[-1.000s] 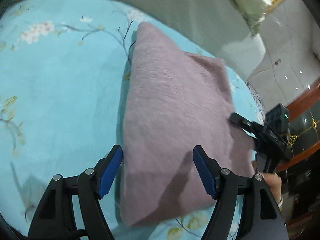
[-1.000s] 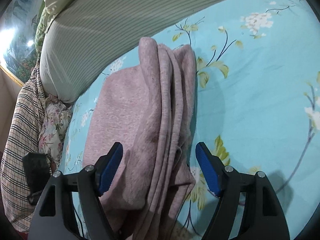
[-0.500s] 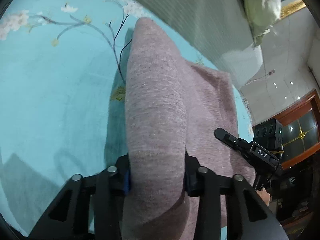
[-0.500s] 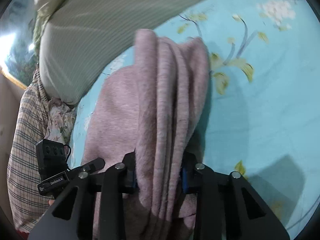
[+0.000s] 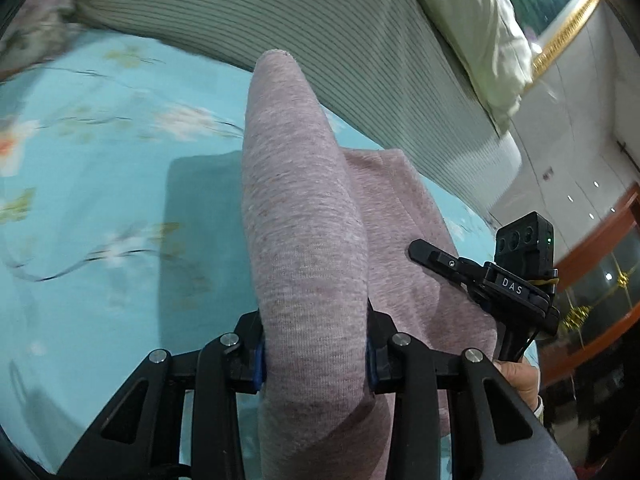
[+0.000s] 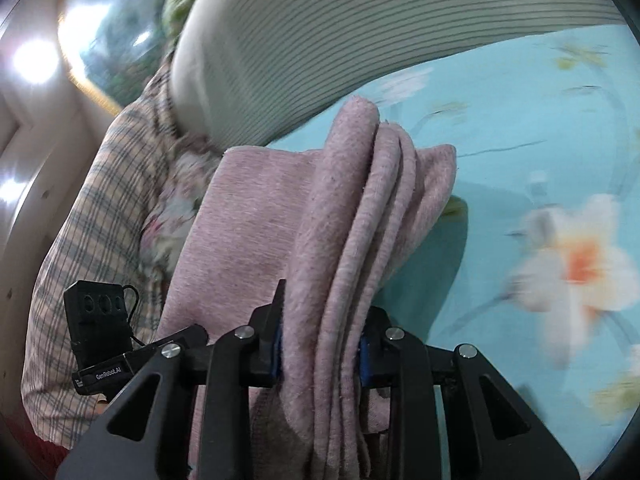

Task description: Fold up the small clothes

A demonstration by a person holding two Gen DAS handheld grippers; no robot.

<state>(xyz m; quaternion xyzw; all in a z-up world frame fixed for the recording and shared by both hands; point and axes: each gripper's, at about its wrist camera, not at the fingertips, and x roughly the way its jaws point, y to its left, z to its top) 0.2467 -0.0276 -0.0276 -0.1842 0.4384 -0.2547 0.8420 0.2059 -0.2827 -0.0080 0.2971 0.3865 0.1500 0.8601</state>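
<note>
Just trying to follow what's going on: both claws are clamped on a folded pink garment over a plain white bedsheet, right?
Not quite: the sheet is not plain white. The bedsheet is turquoise with a flower print, as the left wrist view shows. The rest holds: the left claw and the right claw are each clamped on the folded pink garment.

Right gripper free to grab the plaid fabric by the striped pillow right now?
Probably not. The right gripper is shut on the folded pink knit garment, and the left gripper clamps its other edge. The plaid fabric lies off to the side; the garment would need releasing first.
</note>
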